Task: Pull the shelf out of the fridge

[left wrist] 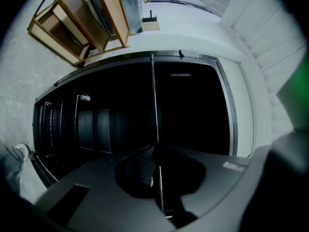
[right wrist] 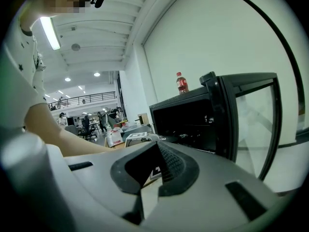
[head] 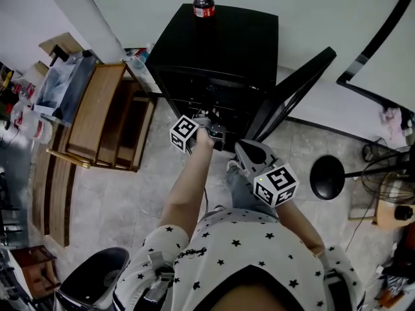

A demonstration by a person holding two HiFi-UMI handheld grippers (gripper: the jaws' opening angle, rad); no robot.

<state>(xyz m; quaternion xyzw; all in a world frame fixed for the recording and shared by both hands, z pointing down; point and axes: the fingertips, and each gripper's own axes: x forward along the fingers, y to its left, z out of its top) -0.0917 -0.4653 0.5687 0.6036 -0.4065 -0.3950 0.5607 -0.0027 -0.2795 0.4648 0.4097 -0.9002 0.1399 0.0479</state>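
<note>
Since the left gripper [left wrist: 155, 151] has its jaws clamped on the front wire of the shelf [left wrist: 154, 105] at the open fridge [head: 220, 44], while the right gripper [right wrist: 155, 149] hangs empty with jaws apart, I'd say the shelf's mostly inside and most of the pull is left.

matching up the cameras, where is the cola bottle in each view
head view: cola bottle at top centre, standing on the black fridge.
left gripper view: not in it; only the fridge's dark inside shows.
right gripper view: upper middle, on the fridge's top.
shared landmark: the black fridge's open front, seen in all three.
</note>
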